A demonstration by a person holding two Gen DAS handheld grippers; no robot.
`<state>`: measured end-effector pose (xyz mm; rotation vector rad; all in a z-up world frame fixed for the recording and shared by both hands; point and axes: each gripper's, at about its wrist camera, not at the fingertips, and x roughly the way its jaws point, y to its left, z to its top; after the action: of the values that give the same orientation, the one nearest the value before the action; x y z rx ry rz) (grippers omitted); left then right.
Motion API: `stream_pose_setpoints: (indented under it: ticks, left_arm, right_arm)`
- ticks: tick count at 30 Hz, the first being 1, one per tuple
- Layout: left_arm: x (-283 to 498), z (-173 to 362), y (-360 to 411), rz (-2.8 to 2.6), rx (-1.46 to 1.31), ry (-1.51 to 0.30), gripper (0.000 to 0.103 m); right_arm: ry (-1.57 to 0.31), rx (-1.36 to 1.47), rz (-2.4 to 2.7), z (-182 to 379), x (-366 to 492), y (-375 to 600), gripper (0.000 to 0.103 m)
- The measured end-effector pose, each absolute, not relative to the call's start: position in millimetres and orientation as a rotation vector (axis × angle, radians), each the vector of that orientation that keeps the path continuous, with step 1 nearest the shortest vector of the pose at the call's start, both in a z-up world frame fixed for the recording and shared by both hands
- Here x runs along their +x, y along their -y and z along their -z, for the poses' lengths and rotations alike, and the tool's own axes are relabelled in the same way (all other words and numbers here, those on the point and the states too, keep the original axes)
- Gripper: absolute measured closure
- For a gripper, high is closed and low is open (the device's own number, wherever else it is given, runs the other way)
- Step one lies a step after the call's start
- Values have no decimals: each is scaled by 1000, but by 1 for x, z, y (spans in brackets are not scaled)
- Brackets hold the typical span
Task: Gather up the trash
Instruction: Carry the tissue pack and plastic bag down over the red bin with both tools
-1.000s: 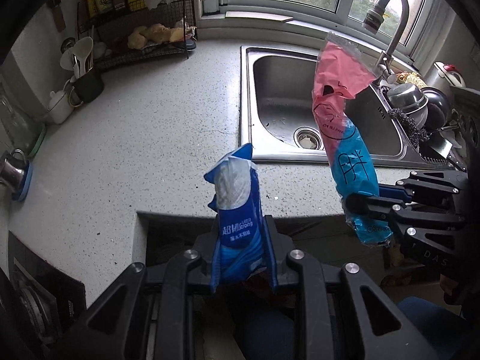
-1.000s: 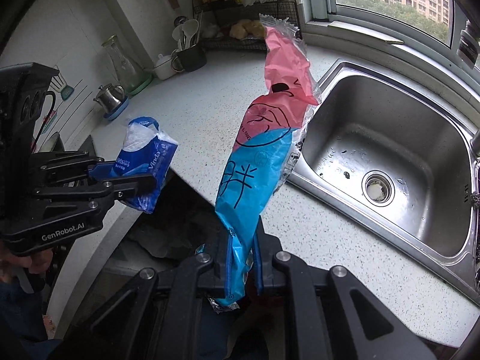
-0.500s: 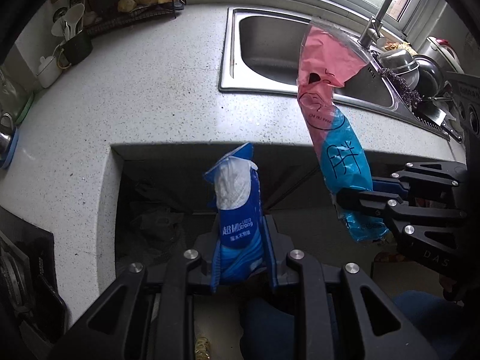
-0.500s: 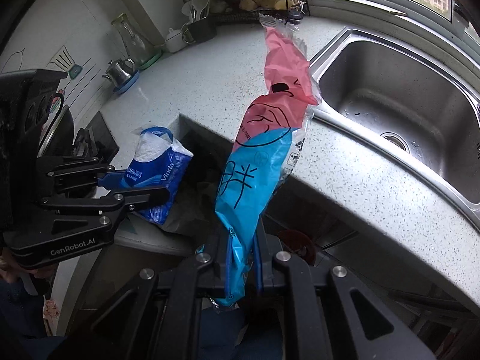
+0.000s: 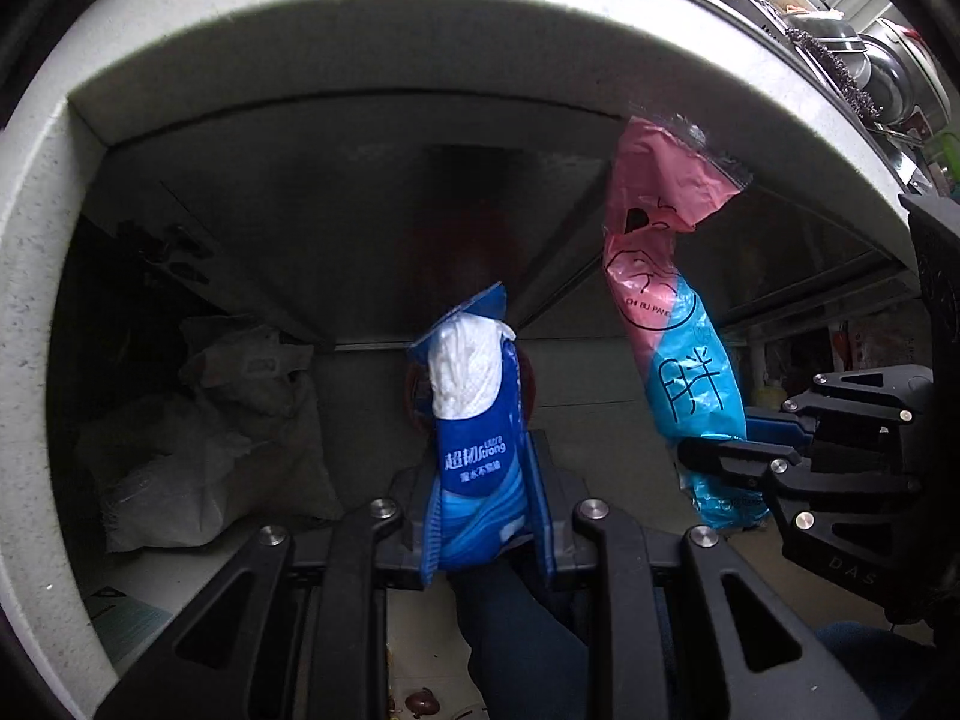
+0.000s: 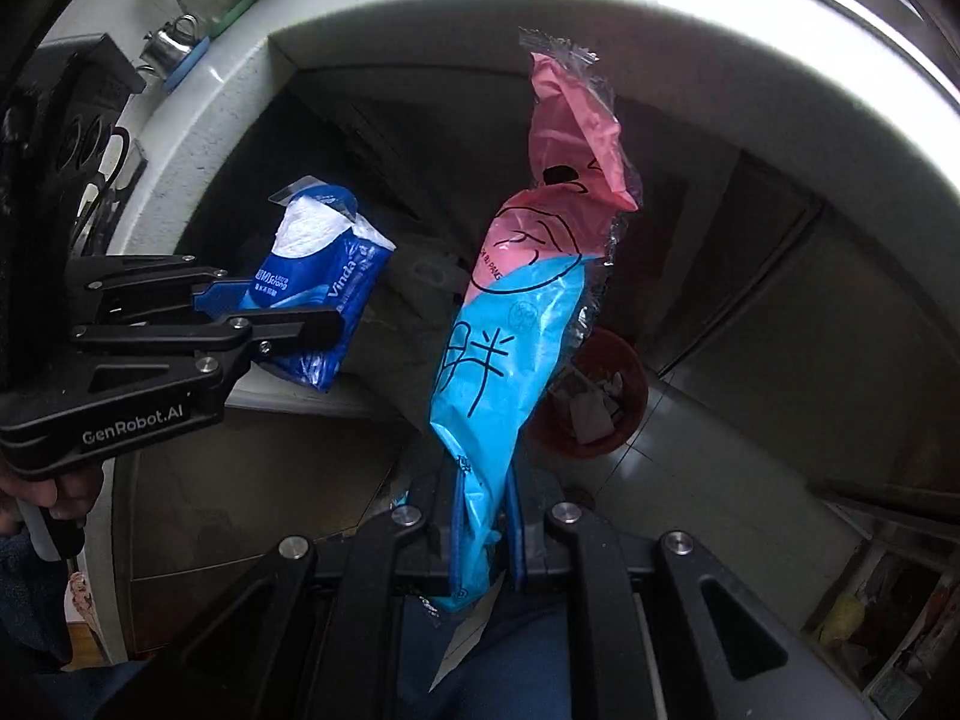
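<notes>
My left gripper [image 5: 486, 504] is shut on a blue tissue pack [image 5: 474, 414] with white tissue showing at its top; the same pack [image 6: 318, 294] and left gripper [image 6: 288, 312] appear at the left of the right wrist view. My right gripper [image 6: 486, 516] is shut on a long pink and blue plastic wrapper [image 6: 522, 300], which also stands at the right of the left wrist view as the wrapper [image 5: 672, 324] in the right gripper [image 5: 732, 450]. Both point steeply down into the dark space under the counter. A red bin [image 6: 600, 396] with paper scraps sits on the floor just beyond the wrapper.
The white counter edge [image 5: 360, 36] arches over the opening. Pale filled bags [image 5: 198, 432] lie at the left on the floor under the counter. Metal frame bars [image 6: 750, 312] run at the right. A kettle [image 6: 168, 42] stands on the counter top left. A hand [image 6: 54, 492] holds the left gripper.
Both grippers dropped from above the counter and sink to below its edge, tilting downward. The sink left the view; the under-counter space and red bin came into sight. Both grips held.
</notes>
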<state>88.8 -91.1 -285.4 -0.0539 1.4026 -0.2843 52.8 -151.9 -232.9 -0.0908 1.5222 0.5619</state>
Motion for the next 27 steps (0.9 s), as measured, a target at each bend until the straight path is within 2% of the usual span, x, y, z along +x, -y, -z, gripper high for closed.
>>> stream_pose_setpoints:
  ticks: [16, 27]
  left_arm:
    - [116, 498, 100, 312, -95, -1518, 81]
    - [118, 593, 129, 371, -18, -1580, 81]
  right_arm:
    - [-1589, -22, -455, 430, 85, 153, 93]
    - [-1636, 22, -343, 497, 75, 196, 92]
